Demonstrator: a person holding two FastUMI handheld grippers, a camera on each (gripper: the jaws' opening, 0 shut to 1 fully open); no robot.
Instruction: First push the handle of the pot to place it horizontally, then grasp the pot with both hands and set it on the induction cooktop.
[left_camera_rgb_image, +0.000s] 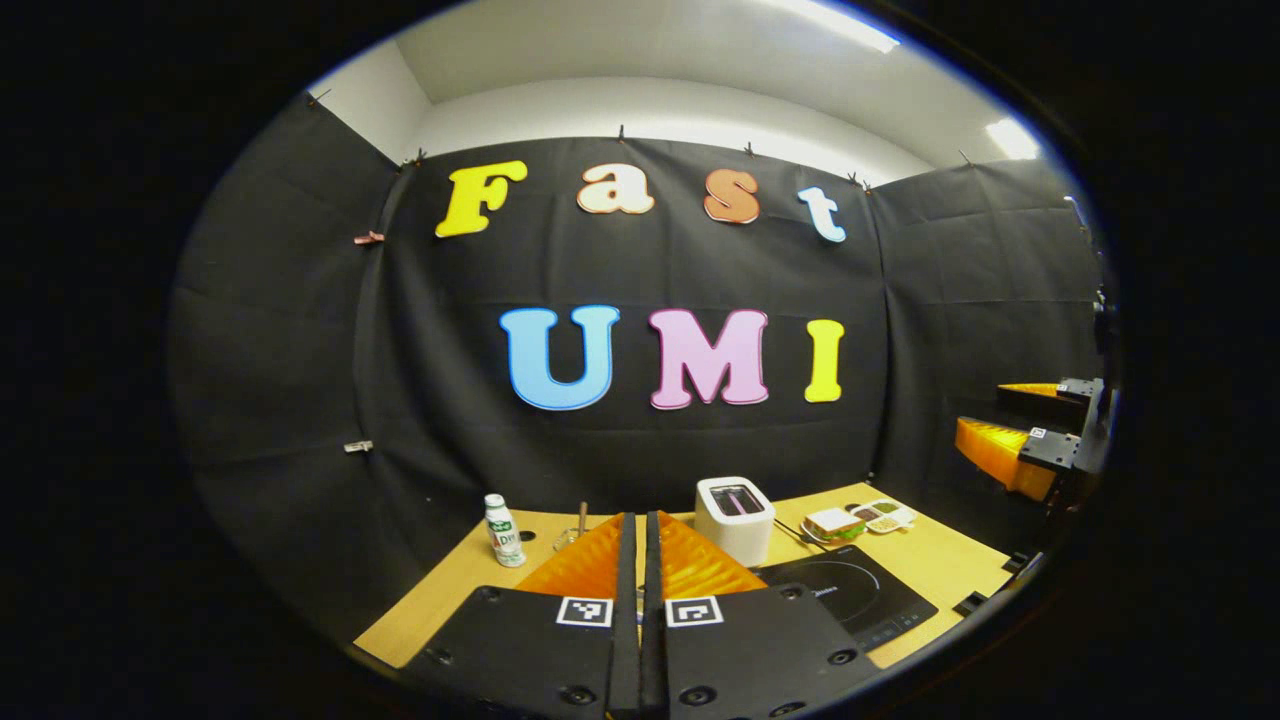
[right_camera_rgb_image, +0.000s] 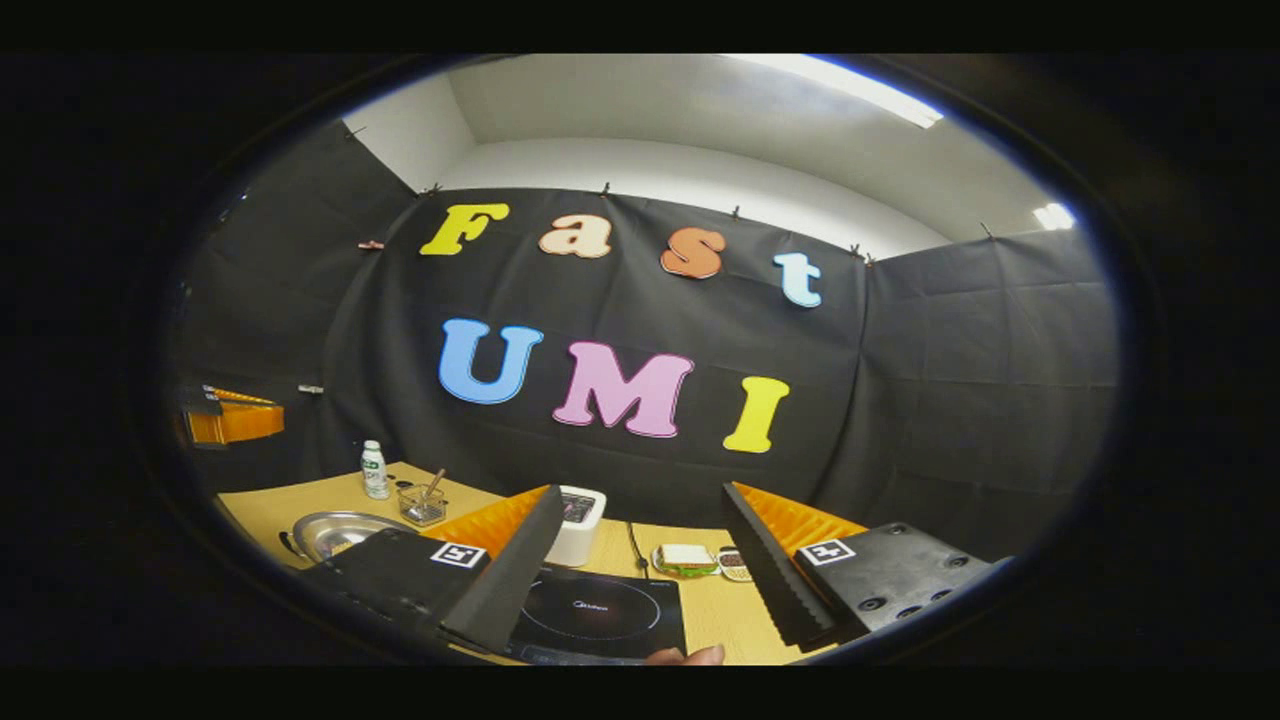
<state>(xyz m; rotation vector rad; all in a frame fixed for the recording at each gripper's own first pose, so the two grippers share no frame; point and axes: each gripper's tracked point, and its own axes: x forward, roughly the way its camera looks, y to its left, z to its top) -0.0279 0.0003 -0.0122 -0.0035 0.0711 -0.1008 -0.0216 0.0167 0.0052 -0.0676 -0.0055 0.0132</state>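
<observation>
Two grippers were up high over the table. The left gripper was closed on nothing; the right gripper was wide open and empty. The shiny metal pot sat left of the black cooktop. It looked hard, slippery and maybe heavy, so hold its rim on both sides.

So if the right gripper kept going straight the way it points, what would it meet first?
Probably the induction cooktop: it lies on the table between and just beyond the open right gripper. The white toaster stands behind it. Depth is hard to judge.
</observation>
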